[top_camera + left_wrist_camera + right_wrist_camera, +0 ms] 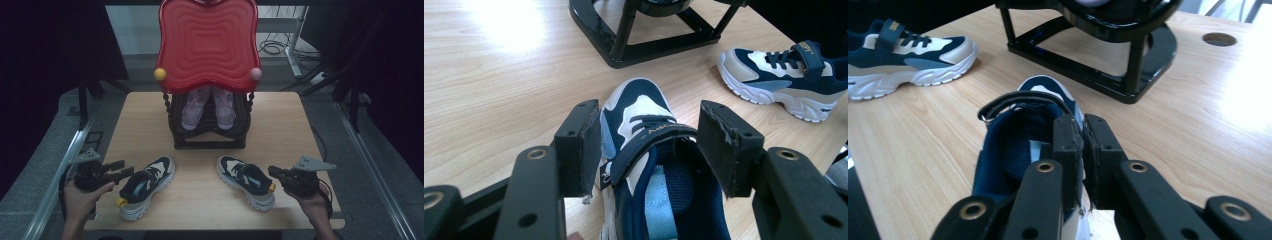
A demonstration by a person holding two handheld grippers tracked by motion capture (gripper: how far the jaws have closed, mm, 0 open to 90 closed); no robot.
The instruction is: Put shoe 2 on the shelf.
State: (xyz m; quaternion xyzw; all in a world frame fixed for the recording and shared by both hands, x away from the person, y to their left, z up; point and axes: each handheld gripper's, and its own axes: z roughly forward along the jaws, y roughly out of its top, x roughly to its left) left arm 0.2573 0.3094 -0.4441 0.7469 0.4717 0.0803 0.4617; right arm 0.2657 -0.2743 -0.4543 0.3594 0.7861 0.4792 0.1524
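Bare table (200,192) lies open between the two sneakers; the black rack (209,135) blocks the far middle.

I see 2 navy-and-white sneakers (145,186) (246,181), yellow heel tabs, pale wood table (290,130), black rack (208,140), wavy-ribbed red tray (207,42).

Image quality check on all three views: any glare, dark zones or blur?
High view: dim, surroundings nearly black, soft focus; red tray brightest. Left gripper view: blown-out glare on the table at top left; left claw and shoe sharp. Right gripper view: washed-out glare at the right table edge; right claw close, slightly soft.
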